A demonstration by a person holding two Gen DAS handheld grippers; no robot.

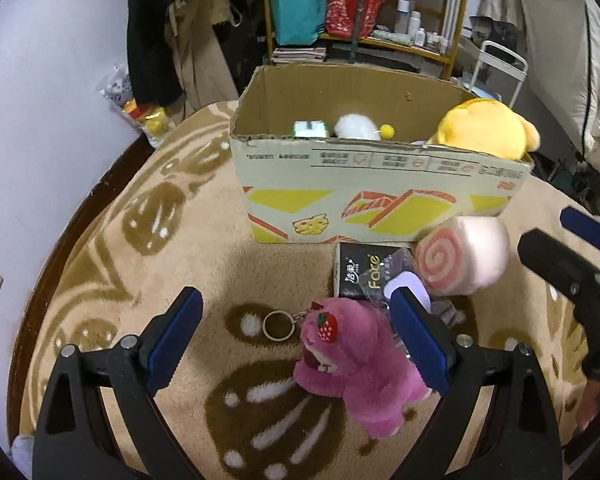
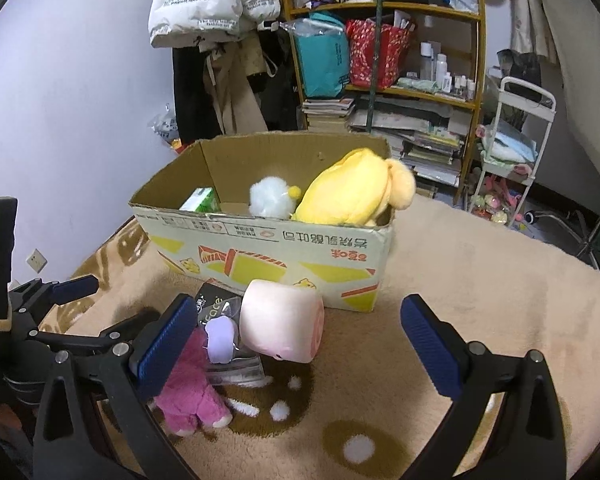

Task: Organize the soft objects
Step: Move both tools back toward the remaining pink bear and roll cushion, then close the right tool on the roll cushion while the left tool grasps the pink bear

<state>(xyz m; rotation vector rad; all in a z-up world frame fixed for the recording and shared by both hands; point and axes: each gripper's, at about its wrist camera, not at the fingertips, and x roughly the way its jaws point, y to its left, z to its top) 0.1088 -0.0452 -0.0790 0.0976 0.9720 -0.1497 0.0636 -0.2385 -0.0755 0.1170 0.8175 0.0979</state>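
A pink plush bear [image 1: 352, 364] with a key ring lies on the rug, mostly between the open fingers of my left gripper [image 1: 296, 332]; it also shows in the right wrist view [image 2: 192, 396]. A pink swirl-roll plush [image 1: 464, 254] lies in front of the cardboard box [image 1: 320, 196], also seen from the right [image 2: 280, 320]. The box [image 2: 260, 248] holds a yellow plush [image 2: 352, 192], a white fluffy toy [image 2: 268, 196] and a green carton [image 2: 202, 200]. My right gripper [image 2: 300, 332] is open and empty, with the roll between its fingers ahead.
A black tissue pack [image 1: 360, 274] and a clear packet with a lilac item [image 2: 220, 338] lie by the toys. A shelf [image 2: 384, 48], hanging coats and a white cart [image 2: 516, 140] stand behind the box. The rug [image 2: 480, 280] extends to the right.
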